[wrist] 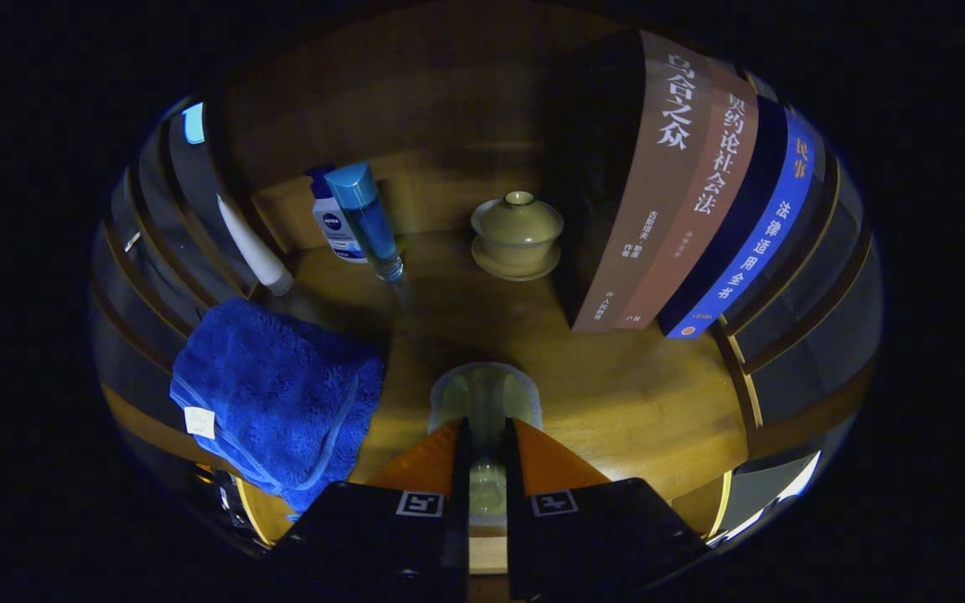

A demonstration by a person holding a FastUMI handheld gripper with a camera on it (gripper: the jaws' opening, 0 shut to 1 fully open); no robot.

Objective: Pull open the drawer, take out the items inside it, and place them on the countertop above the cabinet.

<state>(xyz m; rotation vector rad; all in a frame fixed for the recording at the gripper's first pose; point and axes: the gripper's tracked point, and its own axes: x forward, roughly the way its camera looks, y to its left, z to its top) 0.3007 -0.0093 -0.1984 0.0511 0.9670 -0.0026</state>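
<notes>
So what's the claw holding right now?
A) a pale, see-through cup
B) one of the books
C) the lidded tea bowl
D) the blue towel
A: the claw has both fingers pressed on a pale translucent cup over the wooden countertop, while the blue towel lies beside it, and the books and lidded tea bowl stand farther beyond.

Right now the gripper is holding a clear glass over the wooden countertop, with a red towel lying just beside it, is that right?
Not quite: the towel is blue, not red. The gripper view shows it. The gripper does hold the clear glass between its fingers over the wooden countertop, with the towel beside it.
</notes>
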